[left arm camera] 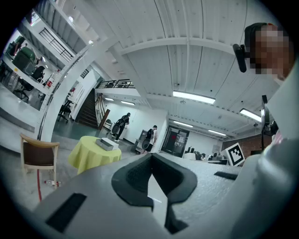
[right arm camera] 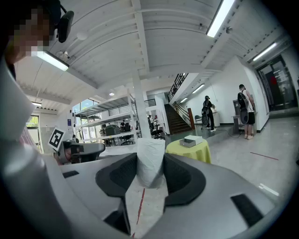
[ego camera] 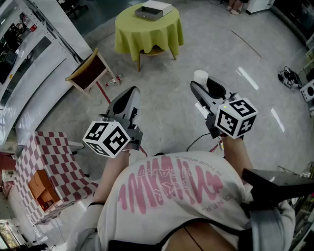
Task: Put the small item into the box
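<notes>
Box point(ego camera: 153, 10) well ahead on yellow-clothed surface point(ego camera: 147, 34), slightly left of right claw point(ego camera: 206, 87). Right claw clamped on small white item point(ego camera: 199, 76), upright between pads. Left claw point(ego camera: 129, 95) closed, empty.

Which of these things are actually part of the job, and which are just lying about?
Part of the job:
- small white item, gripped by the right gripper
- flat grey box on the round yellow-clothed table

Just lying about:
- wooden chair with brown seat
- small bottle on the floor
- red-and-white checked table
</notes>
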The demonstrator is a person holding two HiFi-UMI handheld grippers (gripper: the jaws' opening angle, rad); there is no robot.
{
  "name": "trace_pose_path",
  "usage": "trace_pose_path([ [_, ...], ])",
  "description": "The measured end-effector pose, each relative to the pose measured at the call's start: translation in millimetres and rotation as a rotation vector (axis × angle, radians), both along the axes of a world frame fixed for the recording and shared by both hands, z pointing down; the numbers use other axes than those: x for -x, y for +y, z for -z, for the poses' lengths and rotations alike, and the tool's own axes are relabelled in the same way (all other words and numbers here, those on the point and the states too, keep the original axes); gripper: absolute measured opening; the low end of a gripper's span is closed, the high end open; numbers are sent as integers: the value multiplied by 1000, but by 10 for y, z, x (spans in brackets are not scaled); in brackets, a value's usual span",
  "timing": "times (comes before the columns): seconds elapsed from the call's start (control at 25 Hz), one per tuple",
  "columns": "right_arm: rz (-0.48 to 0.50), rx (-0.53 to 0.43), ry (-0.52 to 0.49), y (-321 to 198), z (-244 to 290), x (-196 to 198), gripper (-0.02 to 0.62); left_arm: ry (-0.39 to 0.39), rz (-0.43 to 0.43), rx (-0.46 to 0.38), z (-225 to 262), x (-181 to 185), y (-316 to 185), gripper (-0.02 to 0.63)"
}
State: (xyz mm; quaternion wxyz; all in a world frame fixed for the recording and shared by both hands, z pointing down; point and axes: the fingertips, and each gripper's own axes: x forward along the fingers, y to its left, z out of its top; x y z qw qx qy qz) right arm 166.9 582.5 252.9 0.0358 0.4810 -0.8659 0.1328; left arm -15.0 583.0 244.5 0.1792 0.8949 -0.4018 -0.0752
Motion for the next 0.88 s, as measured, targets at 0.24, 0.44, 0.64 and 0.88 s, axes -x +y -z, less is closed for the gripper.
trace_pose_path([
  [0.24, -1, 6, 2, 5, -30, 17, 175, 4, 12, -6, -12, 57, 14, 6],
  [0.44, -2, 7, 7, -28, -22, 102, 175, 5, 24, -7, -15, 177, 3, 6],
  [0.64, -39, 24, 14, -141, -66, 200, 175, 9, 44, -9, -18, 400, -66, 6],
  [0.88, -54, 50, -50, -295, -98, 353, 175, 15, 62, 3, -80, 669, -225, 6],
])
